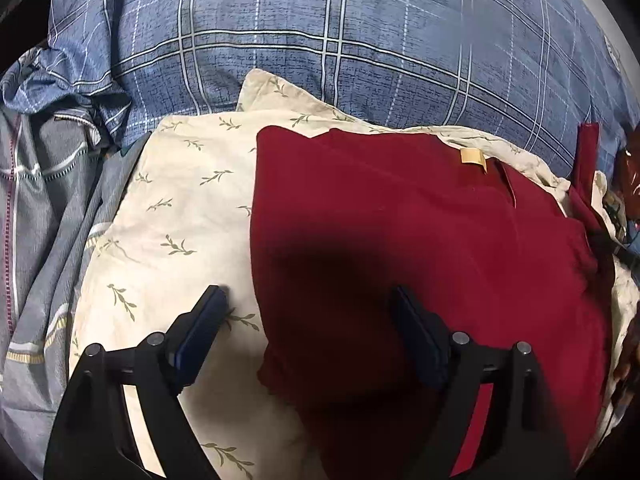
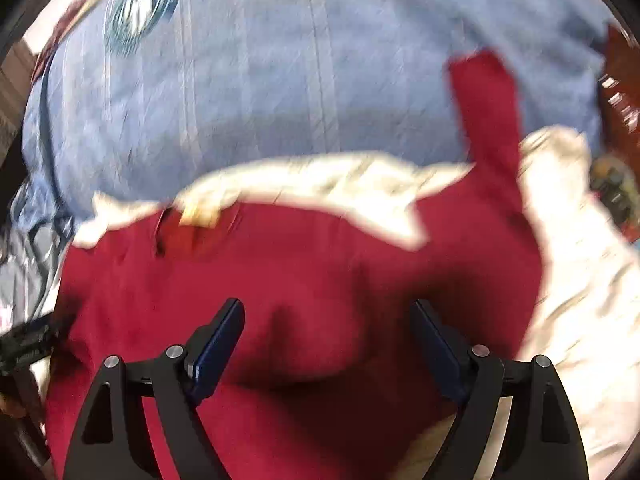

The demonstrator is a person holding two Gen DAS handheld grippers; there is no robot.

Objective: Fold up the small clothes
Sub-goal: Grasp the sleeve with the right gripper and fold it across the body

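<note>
Both grippers hang close over the work with jaws spread wide and nothing pinched between the pads. Under them, largest of all, a blue plaid bedcover (image 1: pixel 360 40) fills the far part of the left wrist view and carries everything else; a grey striped cloth (image 1: pixel 36 208) is bunched along its left edge. On the bedcover lies a cream cloth (image 1: pixel 184 208) printed with small green sprigs, spread flat. On that cloth lies the dark red garment (image 1: pixel 420 240), plain, soft and fairly smooth, with one shallow crease across it and a small tan label (image 1: pixel 474 159) sewn near its far edge. A narrow red strip (image 1: pixel 586 160) of the same colour stands up past its right edge.

The left gripper (image 1: pixel 308 300) straddles the garment's left border: one dark blue pad sits over the cream cloth, the other over red fabric. Whether either pad touches the cloth cannot be told.

In the blurred right wrist view, the right gripper (image 2: pixel 328 316) has both pads over the red garment (image 2: pixel 320 264), with a raised fold lying between them.
</note>
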